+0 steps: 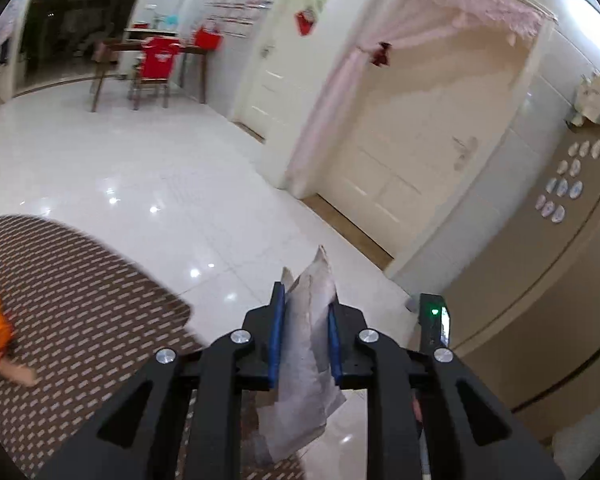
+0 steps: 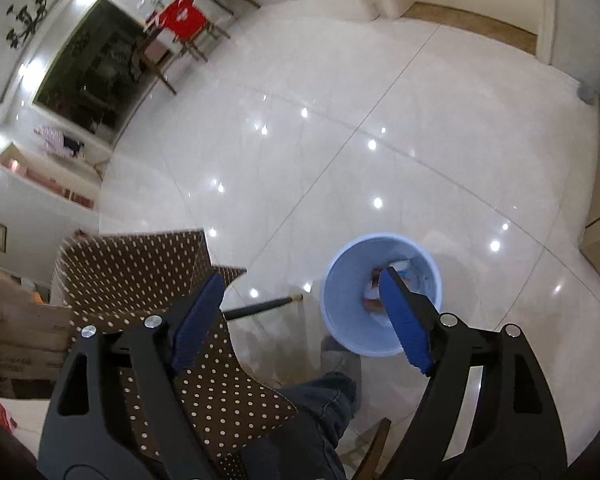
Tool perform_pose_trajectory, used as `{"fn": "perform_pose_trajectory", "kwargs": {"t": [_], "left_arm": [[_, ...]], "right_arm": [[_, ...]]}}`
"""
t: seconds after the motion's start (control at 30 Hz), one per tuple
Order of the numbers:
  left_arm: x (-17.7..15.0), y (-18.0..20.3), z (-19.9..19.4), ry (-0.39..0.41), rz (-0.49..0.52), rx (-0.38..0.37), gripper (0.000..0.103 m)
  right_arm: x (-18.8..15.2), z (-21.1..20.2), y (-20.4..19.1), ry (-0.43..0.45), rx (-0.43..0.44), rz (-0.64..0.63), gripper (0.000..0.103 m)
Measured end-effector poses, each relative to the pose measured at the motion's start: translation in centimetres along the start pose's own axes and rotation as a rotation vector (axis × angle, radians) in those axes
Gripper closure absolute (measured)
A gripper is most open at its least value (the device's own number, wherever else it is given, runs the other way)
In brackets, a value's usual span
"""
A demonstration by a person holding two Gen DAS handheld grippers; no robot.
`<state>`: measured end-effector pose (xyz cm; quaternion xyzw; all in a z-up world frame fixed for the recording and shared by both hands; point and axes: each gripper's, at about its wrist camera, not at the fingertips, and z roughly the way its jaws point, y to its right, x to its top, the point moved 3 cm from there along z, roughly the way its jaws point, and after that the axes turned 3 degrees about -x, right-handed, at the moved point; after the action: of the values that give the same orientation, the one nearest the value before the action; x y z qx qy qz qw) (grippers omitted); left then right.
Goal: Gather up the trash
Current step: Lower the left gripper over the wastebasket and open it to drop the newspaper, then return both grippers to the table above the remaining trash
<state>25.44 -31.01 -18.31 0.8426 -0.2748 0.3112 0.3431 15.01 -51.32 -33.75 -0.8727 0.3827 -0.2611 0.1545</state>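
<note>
In the left wrist view my left gripper [image 1: 306, 304] is shut on a crumpled grey-white sheet of paper [image 1: 310, 344], which sticks out past the blue pads and hangs below them. It is held over the white floor beside a patterned tablecloth [image 1: 76, 300]. In the right wrist view my right gripper [image 2: 300, 284] stands open and points down, nothing between its fingers. A light blue bin [image 2: 354, 336] stands on the floor below it, by the right fingertip [image 2: 392, 284]. Some scraps, white and orange-brown, lie inside the bin.
A brown polka-dot cloth [image 2: 140, 272] covers a table at the left, with a dark rod [image 2: 260, 308] beneath. A person's jeans-clad leg [image 2: 324, 404] is below the gripper. Far off stand a table and red-draped chair [image 1: 156, 64]. Doors [image 1: 412, 148] and a beige cabinet [image 1: 540, 320] are at the right.
</note>
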Motion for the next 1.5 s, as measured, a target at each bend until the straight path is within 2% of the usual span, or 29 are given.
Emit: {"fn": "perform_pose_trajectory", "kwargs": {"t": [0.23,0.4,0.47,0.5,0.53,0.6,0.67,0.7,0.8,0.87,1.23,1.5], "left_arm": [[0.5,2.3,6.3,-0.096,-0.023,-0.146,0.085],[-1.0,3.0,11.0,-0.19,-0.034,-0.156,0.084],[-1.7,2.8,13.0,-0.242,-0.04,-0.147,0.081],[-2.2,2.6,14.2,-0.272,-0.041,-0.143,0.076],[-2.4,2.6,15.1,-0.294,-0.04,-0.134,0.053],[-2.7,1.8,16.3,-0.308,-0.074,-0.106,0.025],[-2.7,1.2,16.7,-0.317,-0.099,-0.104,0.019],[-2.7,0.7,16.6,-0.325,-0.098,-0.065,0.018],[-2.4,0.3,15.7,-0.304,-0.086,-0.033,0.015],[-2.2,0.5,14.4,-0.278,-0.042,0.007,0.012],[-1.3,2.1,5.7,-0.116,0.137,0.21,0.009],[-1.4,2.3,-1.0,0.027,0.203,0.344,0.009]], "right_arm": [[2.1,-3.7,1.2,0.088,0.013,0.046,0.022],[2.4,-3.9,2.5,0.099,0.002,0.071,0.021],[2.3,-4.0,3.0,0.098,-0.004,0.084,0.02],[2.3,-4.0,3.0,0.098,-0.005,0.087,0.02],[2.2,-4.1,3.1,0.099,-0.006,0.089,0.019],[2.1,-4.3,3.3,0.106,-0.006,0.093,0.018],[2.0,-4.7,3.2,0.115,-0.002,0.091,0.017],[2.0,-5.0,3.1,0.121,0.002,0.088,0.015],[1.9,-5.6,3.1,0.14,0.0,0.084,0.008],[1.8,-5.9,3.0,0.149,-0.001,0.086,0.006],[1.0,-9.5,-0.8,0.246,-0.033,0.001,0.006],[-0.4,-14.0,-6.1,0.335,-0.081,-0.15,0.006]]}}
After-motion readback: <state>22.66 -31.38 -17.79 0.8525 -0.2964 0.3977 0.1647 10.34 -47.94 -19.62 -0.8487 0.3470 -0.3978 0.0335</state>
